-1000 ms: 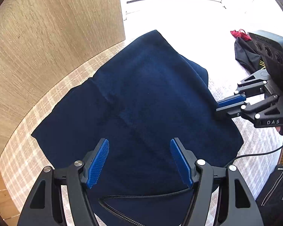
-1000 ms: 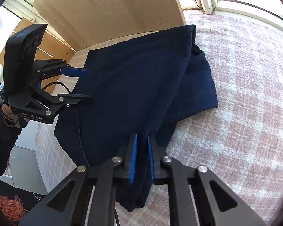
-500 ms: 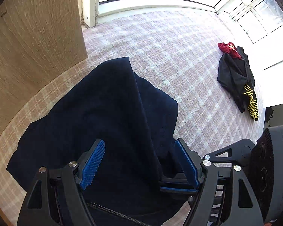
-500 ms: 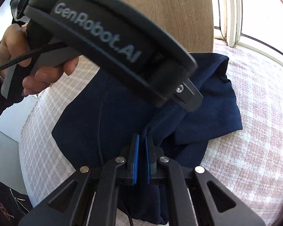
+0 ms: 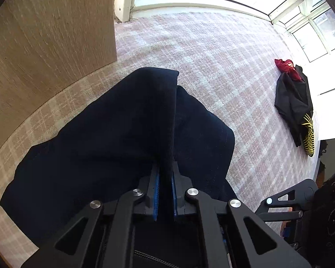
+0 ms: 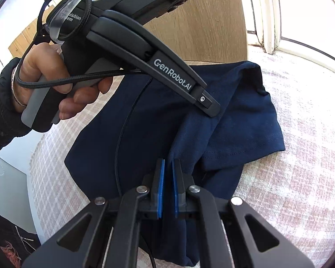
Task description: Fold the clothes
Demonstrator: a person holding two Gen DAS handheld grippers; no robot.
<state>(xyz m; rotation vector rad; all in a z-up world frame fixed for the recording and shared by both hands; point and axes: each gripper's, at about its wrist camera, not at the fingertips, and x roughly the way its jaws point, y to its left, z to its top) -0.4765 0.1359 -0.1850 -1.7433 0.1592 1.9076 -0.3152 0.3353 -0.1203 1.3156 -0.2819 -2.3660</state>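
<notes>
A navy blue garment [image 5: 114,125] lies partly folded on a pink checked cloth surface [image 5: 212,51]. My left gripper [image 5: 165,174] is shut on a raised fold of that garment, the cloth pinched between its blue pads. In the right wrist view the same navy garment [image 6: 234,120] lies with a sleeve spread to the right. My right gripper [image 6: 168,169] is shut on a bunched edge of it. The left gripper [image 6: 208,107], held by a hand [image 6: 62,84], crosses above the garment, its tip pressed into the cloth.
A wooden panel [image 5: 44,33] stands at the left. A black garment with yellow print [image 5: 297,109] and a red one [image 5: 285,64] lie at the far right near the windows [image 5: 312,29]. A black cable [image 6: 122,138] hangs over the navy cloth.
My left gripper was open over the garment and has shut on a fold beside the right gripper. The right gripper has stayed shut on the cloth.
</notes>
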